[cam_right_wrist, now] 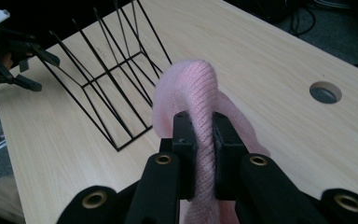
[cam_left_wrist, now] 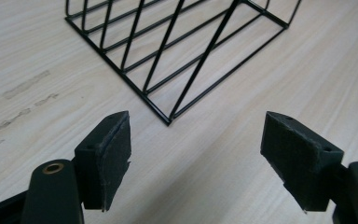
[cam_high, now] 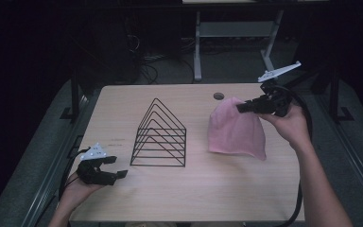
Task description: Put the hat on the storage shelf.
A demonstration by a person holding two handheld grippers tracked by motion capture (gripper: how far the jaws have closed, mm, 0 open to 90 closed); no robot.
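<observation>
On the wooden table [cam_high: 194, 189] the wire rack [cam_high: 159, 135] stands empty — right gripper [cam_high: 242, 108] pinches the pink cloth [cam_high: 236, 132].

The wire rack [cam_left_wrist: 177, 51] runs off the top edge in the left gripper view, and the pink cloth's [cam_right_wrist: 200, 121] lower end is hidden behind the right claw [cam_right_wrist: 204, 140].

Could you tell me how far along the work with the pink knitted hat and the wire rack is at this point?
Done: the right tool is shut on a fold of the pink knitted hat, pulling its top up while the hem rests on the table. In hand: that lift. Left: probably moving the hat to the black wire rack, which stands bare; the left tool waits open beside it.
</observation>
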